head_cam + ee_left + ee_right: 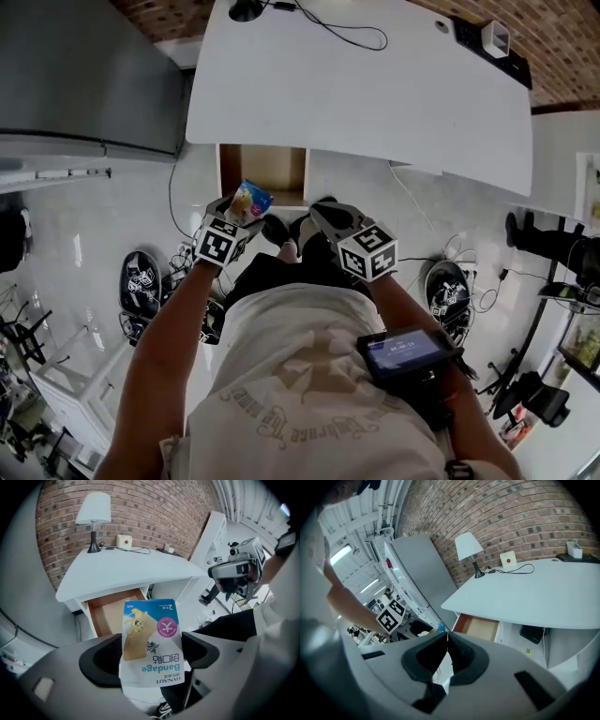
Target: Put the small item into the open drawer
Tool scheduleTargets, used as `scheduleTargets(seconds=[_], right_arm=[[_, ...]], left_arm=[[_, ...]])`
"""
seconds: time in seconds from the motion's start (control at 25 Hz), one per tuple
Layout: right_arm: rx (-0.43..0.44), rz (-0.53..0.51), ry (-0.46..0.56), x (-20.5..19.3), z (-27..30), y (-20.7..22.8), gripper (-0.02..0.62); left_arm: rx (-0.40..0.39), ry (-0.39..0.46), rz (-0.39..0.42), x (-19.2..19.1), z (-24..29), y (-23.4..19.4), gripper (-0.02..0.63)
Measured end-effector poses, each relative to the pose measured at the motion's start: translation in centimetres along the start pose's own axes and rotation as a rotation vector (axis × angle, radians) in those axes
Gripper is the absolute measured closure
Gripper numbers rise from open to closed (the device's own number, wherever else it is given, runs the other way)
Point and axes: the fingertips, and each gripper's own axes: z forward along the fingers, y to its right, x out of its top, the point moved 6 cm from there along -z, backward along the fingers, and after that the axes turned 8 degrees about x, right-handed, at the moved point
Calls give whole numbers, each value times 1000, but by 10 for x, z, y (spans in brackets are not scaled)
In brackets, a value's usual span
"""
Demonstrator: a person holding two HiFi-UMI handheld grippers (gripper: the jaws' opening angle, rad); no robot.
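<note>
Blue-and-white bandage packet (151,634) is sticking out of the left gripper (151,660), which is clamping its lower end short of the open drawer (112,613) under the front edge of the desk (375,84), the right gripper (447,637) is hanging clenched and empty, and letting go early risks it dropping outside.
</note>
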Motion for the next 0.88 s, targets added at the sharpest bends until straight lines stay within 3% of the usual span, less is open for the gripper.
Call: scheduleTargets(seconds=[0.16, 0.48, 0.88], right_arm=[[-11, 36, 19, -4, -2, 5, 589], [-11, 101, 53, -8, -5, 30, 589], [-52, 178, 66, -30, -1, 64, 589]], left_arm=[[-14, -24, 70, 12, 14, 0, 204], [-8, -108, 303, 31, 57, -1, 205], [-40, -186, 458, 29, 111, -7, 205]])
